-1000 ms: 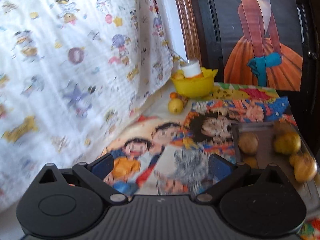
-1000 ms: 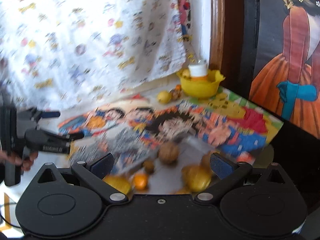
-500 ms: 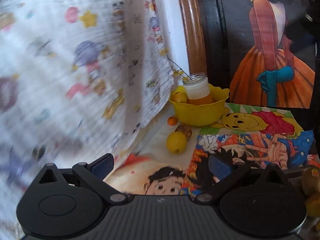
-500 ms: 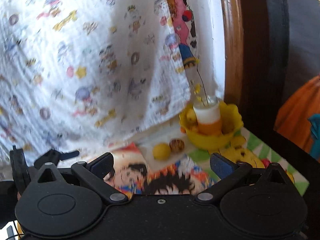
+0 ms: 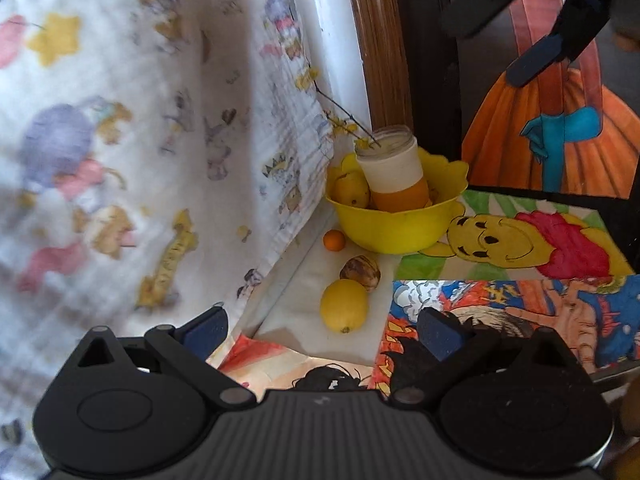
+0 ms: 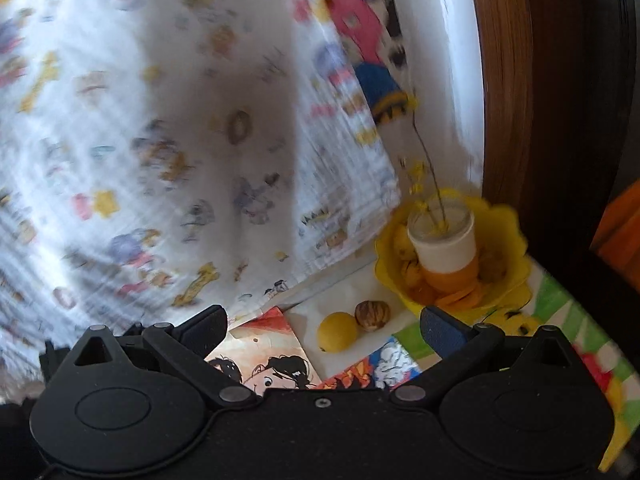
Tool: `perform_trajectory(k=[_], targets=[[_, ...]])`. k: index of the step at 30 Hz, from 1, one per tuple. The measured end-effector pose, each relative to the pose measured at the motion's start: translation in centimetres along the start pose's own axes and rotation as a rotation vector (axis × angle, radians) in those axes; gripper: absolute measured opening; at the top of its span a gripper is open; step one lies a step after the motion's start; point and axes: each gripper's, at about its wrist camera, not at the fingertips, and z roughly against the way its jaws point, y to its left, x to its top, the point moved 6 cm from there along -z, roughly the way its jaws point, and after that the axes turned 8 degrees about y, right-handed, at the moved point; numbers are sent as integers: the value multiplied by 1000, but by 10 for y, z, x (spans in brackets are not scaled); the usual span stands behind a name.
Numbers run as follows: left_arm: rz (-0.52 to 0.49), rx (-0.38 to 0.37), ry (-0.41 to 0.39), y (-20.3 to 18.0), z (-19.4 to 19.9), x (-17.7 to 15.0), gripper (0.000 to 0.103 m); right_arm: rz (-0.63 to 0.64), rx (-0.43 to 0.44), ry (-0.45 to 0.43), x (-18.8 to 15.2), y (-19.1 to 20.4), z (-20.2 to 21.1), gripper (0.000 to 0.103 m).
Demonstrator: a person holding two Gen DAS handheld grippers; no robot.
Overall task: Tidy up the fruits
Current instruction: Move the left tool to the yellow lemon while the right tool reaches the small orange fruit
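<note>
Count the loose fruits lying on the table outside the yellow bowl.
3: a lemon nearest the left gripper, a brown mottled fruit touching it behind, and a small orange by the yellow bowl. The bowl may hide others behind it.

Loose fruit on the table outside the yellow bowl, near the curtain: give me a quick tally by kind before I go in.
Lemon: 1
Small orange fruit: 1
Brown mottled fruit: 1
Total: 3 loose, all in front of the yellow bowl. The bowl itself holds a jar and more fruit, too hidden to count. Both grippers are open and empty.
</note>
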Motion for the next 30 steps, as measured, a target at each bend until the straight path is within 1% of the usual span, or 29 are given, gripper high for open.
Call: perform_trajectory(k=[3, 6, 8, 11, 15, 18, 19, 21, 22, 23, 25, 27, 30], targets=[[-6, 12, 6, -2, -18, 1, 103, -64, 27, 20, 6, -8, -31, 102], [9, 25, 36, -3, -42, -1, 103, -108, 48, 59, 18, -11, -62, 102], [22, 31, 53, -5, -54, -4, 103, -89, 63, 97, 28, -9, -79, 100], [48, 45, 69, -6, -67, -10, 103, 58, 62, 142, 44, 0, -98, 100], [104, 66, 87, -6, -82, -15, 103, 350, 19, 205, 57, 15, -119, 100], [159, 77, 92, -5, -90, -18, 103, 500, 45, 269, 63, 22, -137, 100], [171, 77, 94, -7, -93, -19, 103, 537, 59, 294, 65, 24, -145, 100], [181, 90, 96, -10, -96, -22, 103, 582, 58, 336, 68, 28, -160, 99], [181, 95, 93, -11, -96, -23, 103, 601, 50, 359, 68, 29, -168, 96], [183, 102, 89, -13, -97, -24, 103, 626, 36, 371, 69, 31, -175, 93], [194, 106, 88, -14, -99, -24, 103, 684, 4, 375, 69, 35, -187, 91], [212, 111, 89, -15, -101, -25, 103, 734, -29, 385, 69, 41, -198, 91], [242, 128, 93, -12, -105, -25, 103, 809, -100, 425, 67, 45, -217, 90]])
